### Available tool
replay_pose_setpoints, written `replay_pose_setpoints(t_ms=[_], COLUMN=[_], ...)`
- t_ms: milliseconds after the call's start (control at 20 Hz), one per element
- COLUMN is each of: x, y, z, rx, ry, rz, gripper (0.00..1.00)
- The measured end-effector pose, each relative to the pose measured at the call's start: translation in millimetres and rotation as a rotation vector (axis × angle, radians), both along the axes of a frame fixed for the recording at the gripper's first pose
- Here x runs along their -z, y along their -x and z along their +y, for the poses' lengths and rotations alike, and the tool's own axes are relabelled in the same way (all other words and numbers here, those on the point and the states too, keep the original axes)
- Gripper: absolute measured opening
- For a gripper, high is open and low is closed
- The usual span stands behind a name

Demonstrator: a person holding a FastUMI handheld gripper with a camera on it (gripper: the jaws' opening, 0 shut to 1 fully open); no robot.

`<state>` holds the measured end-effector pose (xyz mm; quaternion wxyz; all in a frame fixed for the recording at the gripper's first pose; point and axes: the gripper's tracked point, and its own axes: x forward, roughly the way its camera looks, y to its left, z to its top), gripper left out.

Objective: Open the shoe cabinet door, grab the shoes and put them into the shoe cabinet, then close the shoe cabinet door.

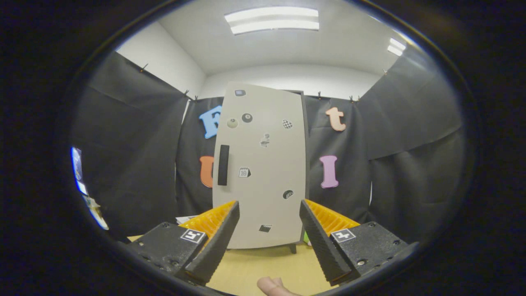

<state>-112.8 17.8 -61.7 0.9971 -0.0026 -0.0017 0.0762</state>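
I see the cabinet (263, 168) standing upright on the table (263, 267), beyond the gripper (269, 207), whose fingers are spread wide with nothing between them. The door is closed flat against the front, with its dark handle (223, 165) running vertically near the door's left edge, above and ahead of the left finger. I can't spot the shoes, and with the door closed I can't tell what is inside. That fits two readings: shoes waiting somewhere outside the door, or shoes already stowed and the door closed again. So I won't commit to a move.

If the handle is what I go for, I judge a good grip means lining the fingers up on either side of the bar, square to it, and closing fully before pulling along the hinge's arc, since the cabinet looks light and could slide on the table. A fingertip (273, 285) shows just beneath the gripper.
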Motion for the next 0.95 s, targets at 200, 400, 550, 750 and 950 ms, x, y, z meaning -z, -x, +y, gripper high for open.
replay_pose_setpoints(t_ms=[200, 400, 550, 750, 950], x=[1, -14, -21, -19, -15], y=[1, 7, 12, 13, 11], z=[-37, -70, -82, -78, -74], rx=[0.049, 0.1, 0.12, 0.102, 0.094], ry=[-0.012, -0.057, -0.061, -0.062, -0.066], rz=[0.007, -0.019, -0.04, -0.04, -0.029], gripper=[0.96, 0.96, 0.96, 0.96, 0.96])
